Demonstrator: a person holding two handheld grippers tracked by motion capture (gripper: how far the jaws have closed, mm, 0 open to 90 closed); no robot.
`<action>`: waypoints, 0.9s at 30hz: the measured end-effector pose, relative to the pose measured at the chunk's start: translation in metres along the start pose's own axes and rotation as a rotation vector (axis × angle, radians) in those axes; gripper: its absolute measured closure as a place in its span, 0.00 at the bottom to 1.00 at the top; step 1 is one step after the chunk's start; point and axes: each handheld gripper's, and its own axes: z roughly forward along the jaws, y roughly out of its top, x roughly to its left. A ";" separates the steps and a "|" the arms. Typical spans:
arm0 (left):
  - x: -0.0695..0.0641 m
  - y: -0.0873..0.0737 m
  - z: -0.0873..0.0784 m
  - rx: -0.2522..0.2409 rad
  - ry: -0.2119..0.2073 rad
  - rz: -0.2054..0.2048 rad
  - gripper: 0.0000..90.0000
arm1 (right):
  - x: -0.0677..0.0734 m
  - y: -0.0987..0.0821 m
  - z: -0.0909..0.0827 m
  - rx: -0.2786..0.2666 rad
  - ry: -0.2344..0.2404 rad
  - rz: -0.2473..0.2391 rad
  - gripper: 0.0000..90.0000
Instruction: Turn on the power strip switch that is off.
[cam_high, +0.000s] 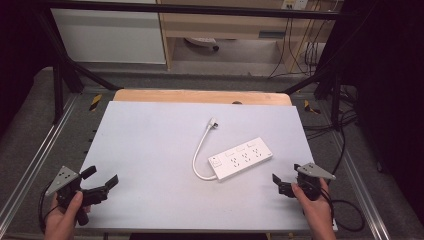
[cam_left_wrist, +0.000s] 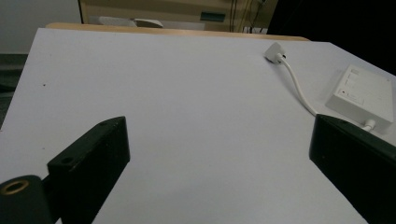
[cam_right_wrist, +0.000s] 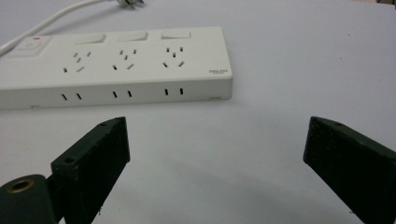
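A white power strip (cam_high: 241, 157) lies on the pale table (cam_high: 150, 150), right of centre, with its short white cable (cam_high: 198, 152) curving back to a plug (cam_high: 213, 122). My left gripper (cam_high: 102, 181) sits at the table's near left corner, open and holding nothing. In the left gripper view the power strip (cam_left_wrist: 362, 95) and plug (cam_left_wrist: 274, 51) lie far off to the right. My right gripper (cam_high: 285, 176) rests near the front right edge, open, just short of the strip. In the right gripper view the power strip (cam_right_wrist: 112, 65) lies ahead of the wide-apart jaws, with its sockets and switches facing up.
A wooden board edge (cam_high: 200, 96) runs behind the table. Black frame bars (cam_high: 65, 65) stand at both back corners, and cables (cam_high: 345, 145) hang off the right side. A wooden cabinet (cam_high: 225, 25) stands on the floor beyond.
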 end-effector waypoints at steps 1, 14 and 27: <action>0.000 0.000 0.000 0.003 0.000 0.004 0.06 | 0.000 0.000 0.000 0.002 0.011 0.007 0.10; 0.003 -0.001 0.000 0.012 -0.007 0.009 0.06 | 0.003 0.005 -0.006 -0.031 0.046 0.009 0.07; 0.004 -0.001 -0.001 0.006 -0.006 0.016 0.06 | 0.005 0.012 -0.016 -0.110 0.062 0.029 0.06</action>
